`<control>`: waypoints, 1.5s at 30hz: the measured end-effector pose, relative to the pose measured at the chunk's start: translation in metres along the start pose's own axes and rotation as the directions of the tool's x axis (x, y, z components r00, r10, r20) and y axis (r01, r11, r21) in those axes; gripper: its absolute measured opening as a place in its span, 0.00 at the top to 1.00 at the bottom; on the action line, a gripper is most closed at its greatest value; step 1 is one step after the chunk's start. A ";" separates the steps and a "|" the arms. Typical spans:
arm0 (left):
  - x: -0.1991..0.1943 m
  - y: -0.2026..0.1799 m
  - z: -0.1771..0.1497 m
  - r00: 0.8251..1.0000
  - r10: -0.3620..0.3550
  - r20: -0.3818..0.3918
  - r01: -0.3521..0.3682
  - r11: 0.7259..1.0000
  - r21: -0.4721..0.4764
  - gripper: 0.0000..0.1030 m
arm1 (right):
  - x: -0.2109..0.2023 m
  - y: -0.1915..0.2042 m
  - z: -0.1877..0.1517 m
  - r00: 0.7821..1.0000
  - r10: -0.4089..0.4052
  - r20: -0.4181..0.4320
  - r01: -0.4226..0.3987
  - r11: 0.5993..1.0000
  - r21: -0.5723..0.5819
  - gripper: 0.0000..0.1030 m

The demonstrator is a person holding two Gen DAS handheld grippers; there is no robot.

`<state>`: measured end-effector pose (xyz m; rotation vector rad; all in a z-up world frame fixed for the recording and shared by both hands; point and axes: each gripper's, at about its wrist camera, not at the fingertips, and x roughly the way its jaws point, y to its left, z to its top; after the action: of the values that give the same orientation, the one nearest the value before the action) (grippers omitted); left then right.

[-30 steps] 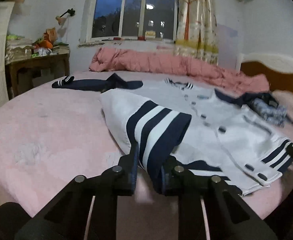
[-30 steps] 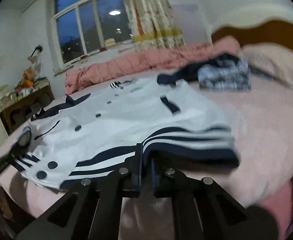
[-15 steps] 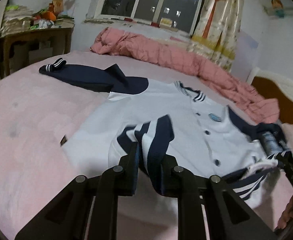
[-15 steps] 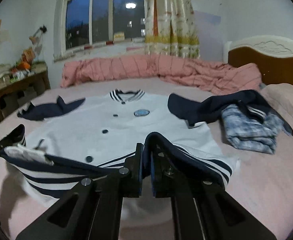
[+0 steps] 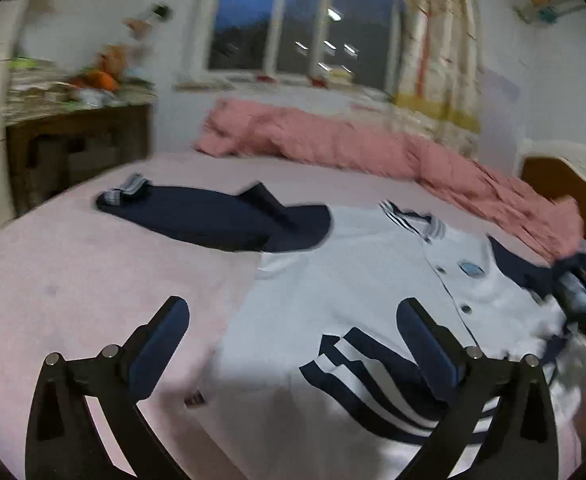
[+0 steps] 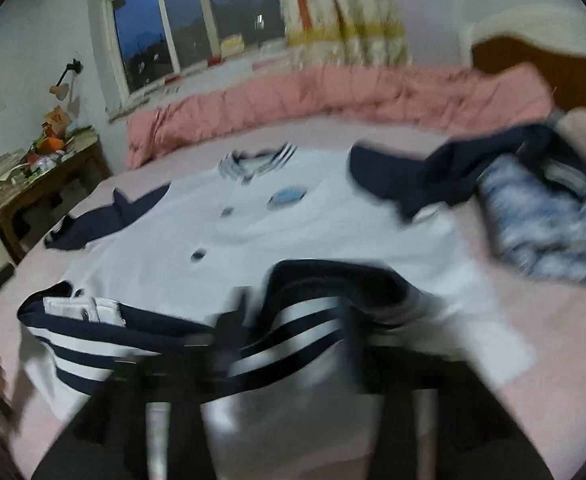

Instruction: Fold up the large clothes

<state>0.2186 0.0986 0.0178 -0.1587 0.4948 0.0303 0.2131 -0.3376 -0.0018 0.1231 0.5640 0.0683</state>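
left wrist view: the left gripper has its fingers spread wide, holding nothing, above the white jacket lying flat on the pink bed. its striped hem is folded up over the body, one navy sleeve stretched out.

right wrist view: the right gripper is smeared by blur; i cannot tell its fingers' state. the striped hem lies just ahead of it, a blue patterned garment beside the jacket.

Jacket lies flat on bed, quilt behind it under window, table left of bed, folded clothes on bed right of jacket.
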 end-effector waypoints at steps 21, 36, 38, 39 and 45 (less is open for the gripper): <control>0.041 -0.026 -0.027 0.965 -0.188 -0.184 0.214 0.968 0.132 0.94 | 0.051 -0.064 0.001 0.968 -0.090 -0.236 0.056 0.988 -0.146 0.94; 0.050 0.026 -0.029 0.954 -0.081 -0.289 0.062 0.995 -0.075 0.52 | 0.020 -0.066 -0.007 0.935 -0.300 -0.192 0.295 0.954 -0.052 0.94; 0.047 0.034 -0.026 0.960 -0.092 -0.265 0.059 0.990 -0.127 0.52 | 0.008 -0.073 -0.007 0.945 -0.276 -0.175 0.278 0.960 -0.011 0.94; 0.047 0.036 -0.026 0.962 -0.082 -0.259 0.051 0.991 -0.127 0.52 | 0.006 -0.075 -0.007 0.949 -0.264 -0.171 0.269 0.963 0.003 0.94; 0.064 0.023 -0.028 0.947 -0.086 -0.309 0.086 0.996 -0.014 0.49 | 0.019 -0.059 0.004 0.950 -0.294 -0.106 0.278 0.950 -0.143 0.38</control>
<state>0.2597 0.1164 -0.0406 -0.1859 0.8016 -0.0813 0.2331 -0.3948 -0.0166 -0.0885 0.6974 -0.1731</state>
